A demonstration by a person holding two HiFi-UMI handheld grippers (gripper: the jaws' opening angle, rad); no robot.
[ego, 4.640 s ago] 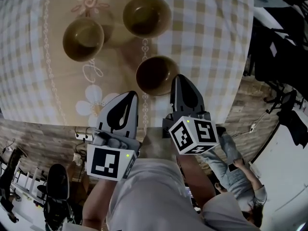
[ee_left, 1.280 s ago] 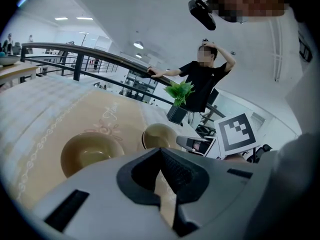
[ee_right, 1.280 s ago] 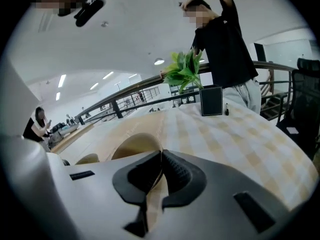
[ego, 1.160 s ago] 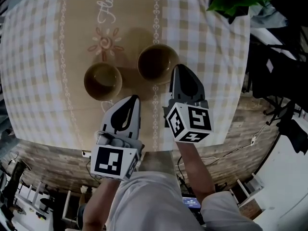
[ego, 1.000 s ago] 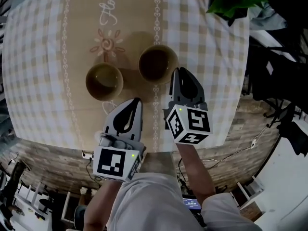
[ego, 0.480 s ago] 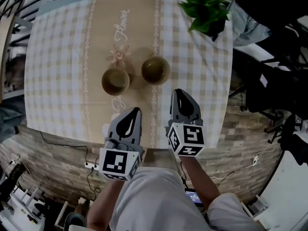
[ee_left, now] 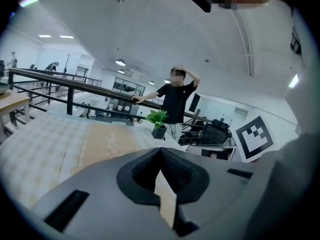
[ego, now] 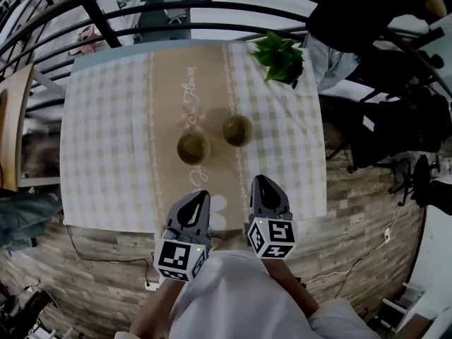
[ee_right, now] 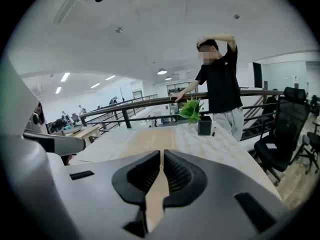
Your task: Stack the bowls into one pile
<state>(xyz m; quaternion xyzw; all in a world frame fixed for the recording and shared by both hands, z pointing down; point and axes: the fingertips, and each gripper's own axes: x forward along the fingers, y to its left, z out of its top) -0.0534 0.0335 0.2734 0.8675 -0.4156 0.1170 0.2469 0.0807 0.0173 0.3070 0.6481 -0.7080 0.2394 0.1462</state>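
Two brown bowls stand side by side on the beige runner of the checked tablecloth (ego: 106, 133): one bowl (ego: 193, 147) to the left and the other bowl (ego: 237, 130) to the right. I cannot tell whether either is a stack. My left gripper (ego: 199, 196) and right gripper (ego: 260, 182) hang over the table's near edge, well short of the bowls. Both are shut with nothing between their jaws. The left gripper (ee_left: 161, 152) and right gripper (ee_right: 162, 154) views look along the tabletop; no bowl shows in them.
A potted green plant (ego: 281, 58) stands at the table's far right corner. A black railing (ego: 141, 9) runs behind the table. A person (ee_right: 217, 79) in black stands beyond the plant, and an office chair (ee_right: 282, 129) is off to the right.
The head view has pulled back, so the table looks smaller and farther. Both grippers have drawn back from beside the bowls to the near edge. Three separate bowls showed earliest; two show now.
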